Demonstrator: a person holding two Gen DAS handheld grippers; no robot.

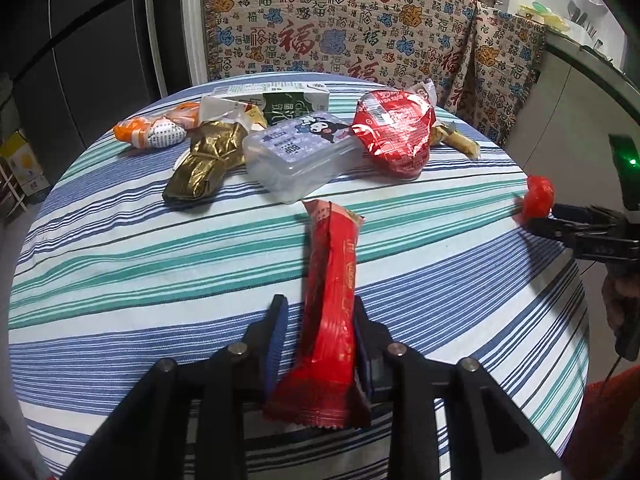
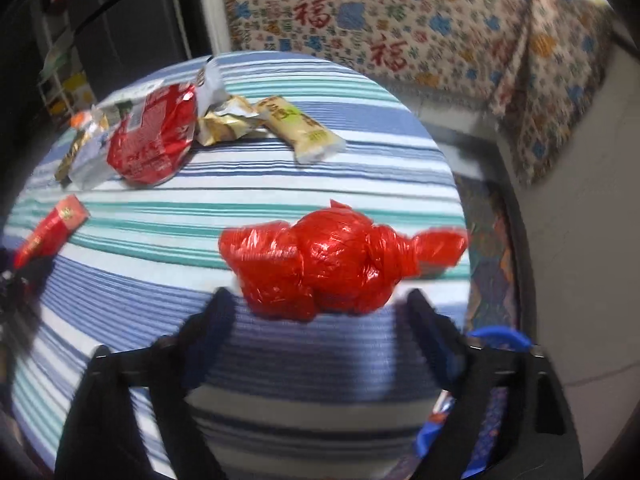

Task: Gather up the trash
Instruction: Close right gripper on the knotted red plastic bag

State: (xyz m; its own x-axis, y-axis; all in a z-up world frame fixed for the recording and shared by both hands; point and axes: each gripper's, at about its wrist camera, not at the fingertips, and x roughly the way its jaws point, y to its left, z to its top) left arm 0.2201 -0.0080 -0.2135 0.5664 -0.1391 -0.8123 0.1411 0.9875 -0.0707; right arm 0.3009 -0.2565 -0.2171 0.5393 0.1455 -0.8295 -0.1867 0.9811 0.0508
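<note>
Striped blue, teal and white cloth over a round desk (image 1: 120,264), patterned blanket (image 1: 340,20) draped behind. Long red wrapper (image 1: 330,320) lying lengthwise between the left gripper (image 1: 320,312) jaws, right finger touching it, left finger just beside: parted, not clenched. Knotted red plastic bag (image 2: 332,256) near the desk's right edge, just ahead of the right gripper (image 2: 320,312), jaws spread wide, released, not touching it. Farther back, clustered together: clear plastic box (image 1: 296,160), crumpled red packet (image 1: 396,136), gold wrapper (image 1: 208,160), orange and white wrapper (image 1: 152,130), green carton (image 1: 288,102), beige snack bar (image 2: 300,128). Right view blurred.
</note>
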